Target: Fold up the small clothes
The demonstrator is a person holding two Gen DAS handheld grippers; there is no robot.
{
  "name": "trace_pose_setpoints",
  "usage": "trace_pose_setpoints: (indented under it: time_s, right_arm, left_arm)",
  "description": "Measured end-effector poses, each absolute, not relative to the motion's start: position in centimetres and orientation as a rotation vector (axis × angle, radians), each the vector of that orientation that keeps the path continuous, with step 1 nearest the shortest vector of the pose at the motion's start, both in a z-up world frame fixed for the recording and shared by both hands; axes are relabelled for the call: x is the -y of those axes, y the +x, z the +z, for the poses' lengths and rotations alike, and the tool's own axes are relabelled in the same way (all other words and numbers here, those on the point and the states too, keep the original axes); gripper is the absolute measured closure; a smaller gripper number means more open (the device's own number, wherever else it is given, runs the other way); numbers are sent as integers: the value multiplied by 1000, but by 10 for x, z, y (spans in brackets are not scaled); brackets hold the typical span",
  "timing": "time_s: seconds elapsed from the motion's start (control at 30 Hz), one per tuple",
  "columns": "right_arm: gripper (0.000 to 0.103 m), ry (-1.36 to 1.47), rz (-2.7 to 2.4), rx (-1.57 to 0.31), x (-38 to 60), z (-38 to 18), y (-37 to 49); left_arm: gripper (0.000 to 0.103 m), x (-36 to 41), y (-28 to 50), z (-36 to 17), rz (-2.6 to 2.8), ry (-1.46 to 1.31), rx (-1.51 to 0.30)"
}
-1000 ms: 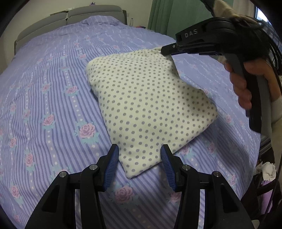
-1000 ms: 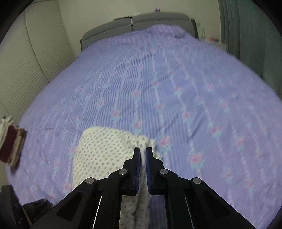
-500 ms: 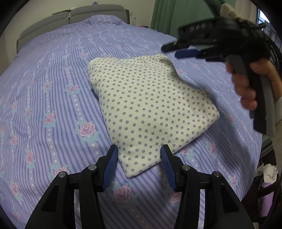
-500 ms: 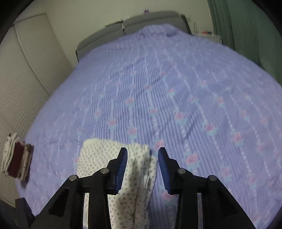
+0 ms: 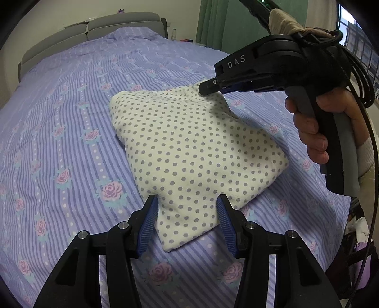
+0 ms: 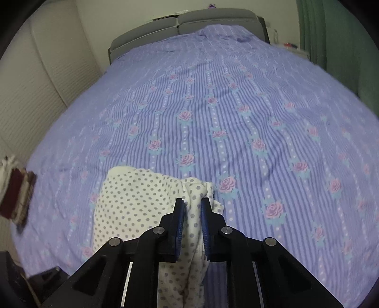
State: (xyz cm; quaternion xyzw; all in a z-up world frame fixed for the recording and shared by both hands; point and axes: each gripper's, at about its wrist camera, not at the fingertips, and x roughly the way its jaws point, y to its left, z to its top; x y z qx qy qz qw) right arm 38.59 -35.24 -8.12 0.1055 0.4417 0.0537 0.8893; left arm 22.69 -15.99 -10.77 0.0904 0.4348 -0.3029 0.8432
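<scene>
A folded white garment with grey dots (image 5: 194, 151) lies on the purple striped bedspread (image 5: 71, 123). My left gripper (image 5: 187, 208) is open, with its blue pads either side of the garment's near corner. My right gripper (image 5: 206, 86) is at the garment's far corner. In the right wrist view that gripper (image 6: 191, 206) has its jaws partly closed around a bunched edge of the dotted garment (image 6: 132, 203), with a narrow gap still between them.
A grey headboard (image 5: 94, 26) stands at the far end of the bed. Green curtains (image 5: 222, 21) hang at the right. A stack of folded clothes (image 6: 16, 192) sits at the bed's left edge. The bed's edge drops off at the near right (image 5: 350, 213).
My right gripper let go of the far corner, opened and lifted, then came back down and is closing on that corner again. My left gripper has stayed put and open.
</scene>
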Motion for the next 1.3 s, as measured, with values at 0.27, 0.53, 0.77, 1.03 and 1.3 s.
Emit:
trace_pose_setpoints:
  time_s: [0.27, 0.53, 0.77, 1.03, 1.3]
  right_arm:
    - [97, 257, 130, -870, 358, -71, 379]
    - [98, 125, 95, -880, 345, -60, 398]
    - [89, 129, 19, -900, 353, -73, 374]
    - [79, 228, 44, -813, 355, -60, 274]
    - [87, 320, 107, -877, 345, -92, 254]
  left_arm:
    - [52, 164, 224, -111, -643, 294, -896]
    - [52, 169, 226, -109, -635, 323, -889]
    - [48, 177, 227, -114, -637, 331, -887]
    - [48, 151, 214, -88, -593, 254, -855]
    - [48, 134, 224, -87, -528, 219, -871]
